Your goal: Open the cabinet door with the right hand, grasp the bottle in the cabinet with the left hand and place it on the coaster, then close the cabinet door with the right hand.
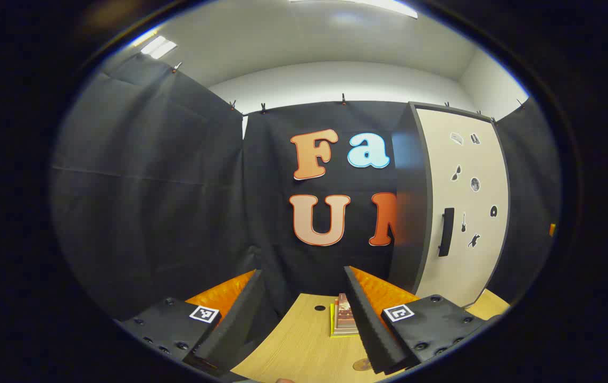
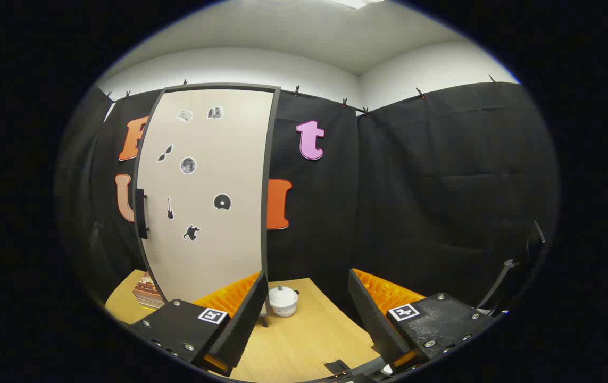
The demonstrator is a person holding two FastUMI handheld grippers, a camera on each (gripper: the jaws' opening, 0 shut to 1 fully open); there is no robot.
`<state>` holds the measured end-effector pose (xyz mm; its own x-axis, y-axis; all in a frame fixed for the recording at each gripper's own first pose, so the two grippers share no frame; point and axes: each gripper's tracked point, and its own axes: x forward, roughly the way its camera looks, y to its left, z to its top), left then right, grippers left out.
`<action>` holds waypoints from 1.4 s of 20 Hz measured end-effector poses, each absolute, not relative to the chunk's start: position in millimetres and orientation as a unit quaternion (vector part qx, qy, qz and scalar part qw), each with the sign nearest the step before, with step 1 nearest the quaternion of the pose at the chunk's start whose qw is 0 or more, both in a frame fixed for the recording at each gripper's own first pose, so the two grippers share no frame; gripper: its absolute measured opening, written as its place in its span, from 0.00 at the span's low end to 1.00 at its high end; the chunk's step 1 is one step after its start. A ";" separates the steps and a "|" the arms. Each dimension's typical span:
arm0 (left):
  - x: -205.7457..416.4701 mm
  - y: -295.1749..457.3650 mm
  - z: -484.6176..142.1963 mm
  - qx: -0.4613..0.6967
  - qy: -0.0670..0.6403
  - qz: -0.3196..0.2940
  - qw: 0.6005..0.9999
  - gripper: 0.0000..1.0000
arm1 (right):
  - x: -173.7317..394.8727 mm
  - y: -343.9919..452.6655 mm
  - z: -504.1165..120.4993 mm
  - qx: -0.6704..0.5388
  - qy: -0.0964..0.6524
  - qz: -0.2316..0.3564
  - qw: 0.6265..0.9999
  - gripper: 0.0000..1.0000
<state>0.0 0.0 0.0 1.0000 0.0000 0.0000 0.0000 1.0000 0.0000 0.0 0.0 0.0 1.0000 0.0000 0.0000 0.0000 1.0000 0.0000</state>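
Observation:
The cabinet stands on the wooden table with its beige door [image 1: 466,213] [image 2: 208,197] closed; a black handle [image 1: 446,232] [image 2: 141,214] runs along the door's left edge. My left gripper [image 1: 304,279] is open with nothing between its fingers, well short of the cabinet, which lies ahead to its right. A round coaster [image 1: 362,365] peeks out on the table beside the left gripper's right finger. My right gripper [image 2: 308,282] is open and empty, facing the wall just right of the cabinet door. What the cabinet holds is hidden behind the door.
A stack of books [image 1: 344,315] [image 2: 147,291] lies on the table [image 1: 298,346] left of the cabinet. A small white lidded pot [image 2: 283,300] sits to the cabinet's right. A black stand [image 2: 511,271] leans at the right edge of the right gripper view.

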 end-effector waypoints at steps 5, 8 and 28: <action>-13.9 -3.0 -11.4 -0.055 0.025 0.006 0.998 0.94 | 4.5 -8.5 -4.8 0.019 0.009 0.020 1.000 0.94; -18.9 2.1 -4.5 -0.023 0.021 0.021 0.999 0.93 | 11.3 -7.4 -3.4 0.009 0.010 0.034 0.999 0.94; 24.0 92.7 37.0 0.039 -0.019 0.010 0.999 0.93 | 5.7 136.9 38.0 0.034 -0.003 0.068 0.997 0.94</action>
<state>24.0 92.7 37.0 0.9991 0.0178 0.0384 -0.0207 0.9968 0.0777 5.7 136.9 38.0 0.9908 0.1347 0.0111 -0.1351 0.9886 0.0668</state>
